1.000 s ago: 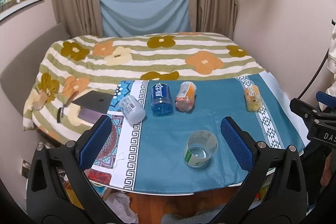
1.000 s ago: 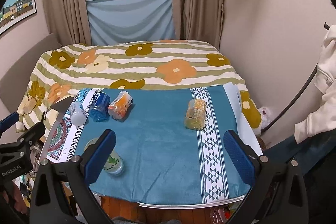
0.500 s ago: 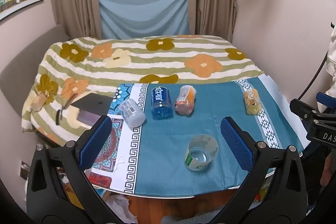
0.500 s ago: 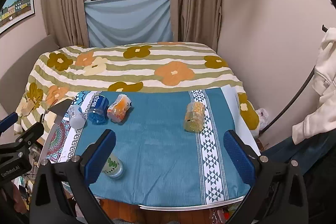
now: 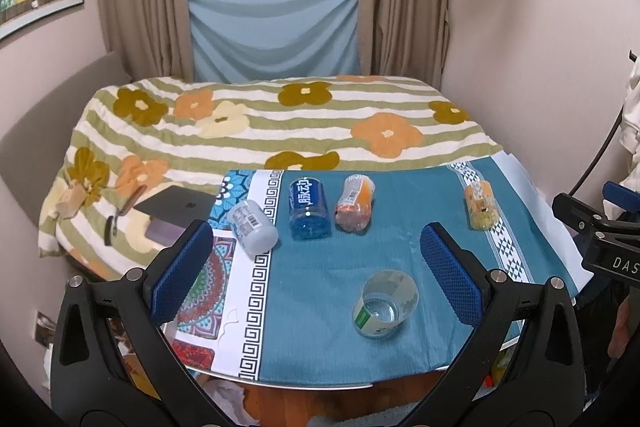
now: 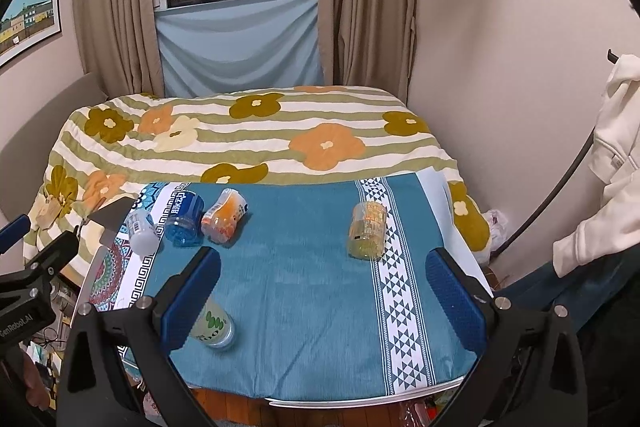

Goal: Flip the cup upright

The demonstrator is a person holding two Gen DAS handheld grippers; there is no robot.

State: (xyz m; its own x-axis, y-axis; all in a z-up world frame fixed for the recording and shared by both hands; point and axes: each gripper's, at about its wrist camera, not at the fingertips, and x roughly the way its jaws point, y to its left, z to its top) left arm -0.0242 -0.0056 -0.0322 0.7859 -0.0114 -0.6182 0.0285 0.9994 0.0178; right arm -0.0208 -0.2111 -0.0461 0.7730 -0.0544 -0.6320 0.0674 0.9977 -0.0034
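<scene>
Both grippers were held above the near edge of the table (image 5: pixel 304 385), which was covered by a teal cloth (image 5: pixel 360 259) with white patterned bands. Left gripper (image 5: pixel 316 271): blue-padded jaws spread wide, nothing between them. Right gripper (image 6: pixel 324 291): jaws likewise spread wide and holding nothing. The clear plastic cup (image 5: pixel 385 303) with a green-and-white label stood upright on the teal cloth near the front edge, mouth facing up, its transparent base visible through the opening in the left wrist view. In the right wrist view the same cup (image 6: pixel 214 325) sat partly behind the left-hand pad of the right gripper; contact could not be judged, but the cup was outside the gap. Toward the back of the cloth, three containers lay on their sides close together: a white bottle (image 5: pixel 253 227) with a barcode label, a blue bottle (image 5: pixel 309 214), and an orange-filled bottle (image 5: pixel 354 209). A yellow-orange container (image 5: pixel 481 206) lay on its side well apart to the right, on the white triangle-patterned band. Behind the table was a bed with a floral striped blanket (image 5: pixel 280 123); a dark laptop (image 5: pixel 176 205) rested at its left near corner, beside the cloth.
</scene>
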